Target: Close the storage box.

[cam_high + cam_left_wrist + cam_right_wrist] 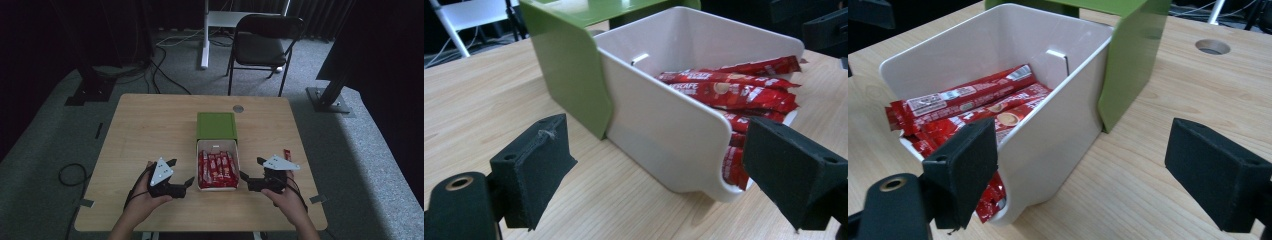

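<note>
Black foam-padded fingers, grey triangular plates, black trailing cables.

High view: above the near edge, looking forward and down over the whole table. Gripper views sit low and close, facing the drawer from opposite sides. All three share the sachets.

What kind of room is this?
Probably a lab or studio set up for recording: a lone wooden table on grey carpet, black curtains behind, loose cables and metal stands around it.
</note>
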